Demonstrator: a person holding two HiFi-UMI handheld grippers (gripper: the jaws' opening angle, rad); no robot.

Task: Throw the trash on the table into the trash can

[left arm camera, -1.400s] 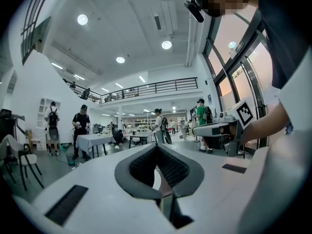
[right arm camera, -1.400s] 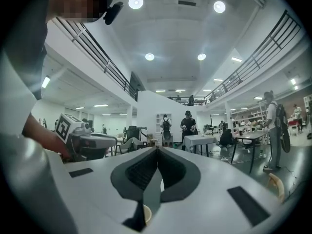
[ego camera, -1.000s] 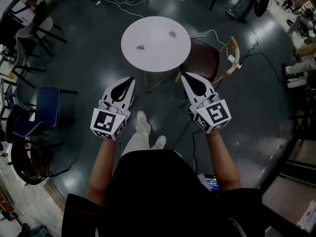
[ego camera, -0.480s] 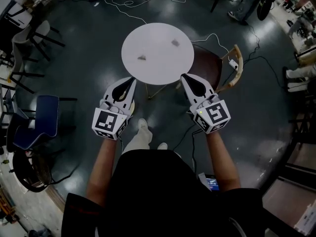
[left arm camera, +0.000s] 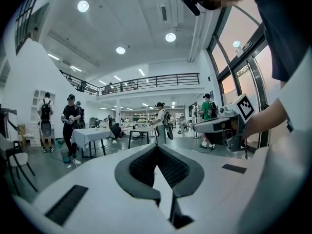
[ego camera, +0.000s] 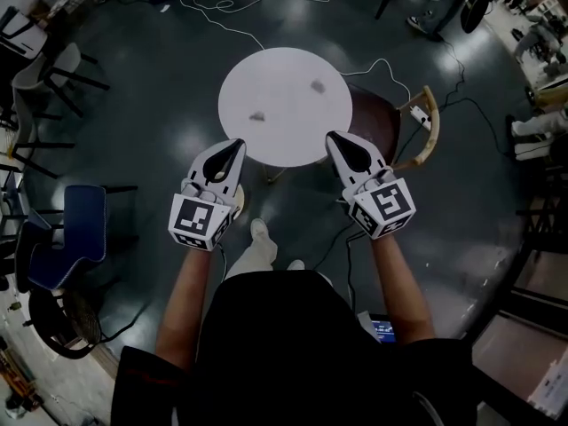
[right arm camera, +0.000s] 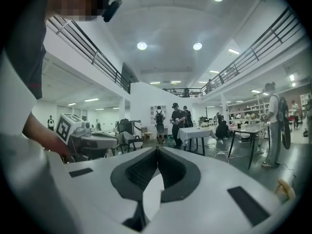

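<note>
Left gripper (ego camera: 236, 143) and right gripper (ego camera: 332, 137), both clenched and empty, face the upper-centre table (ego camera: 284, 136), whose crumpled scraps (ego camera: 258, 116) look light, soft and best pinched across the middle.

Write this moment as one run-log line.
left gripper: shut, empty | right gripper: shut, empty | trash: near piece, far piece, both on white table

The round white worktop (ego camera: 284, 74) is almost bare, with only a grey scrap (ego camera: 257, 116) left of centre and a second scrap (ego camera: 317, 85) toward the far right, well apart, so a gripper could pass freely over and between them. Its near edge lies open just beyond the left gripper (ego camera: 235, 145) and the right gripper (ego camera: 335, 138). A brown chair (ego camera: 377, 118) crowds the worktop's right side, cables (ego camera: 232, 27) trail over the floor beyond, and a blue chair (ego camera: 84, 229) stands well off to the left.
</note>
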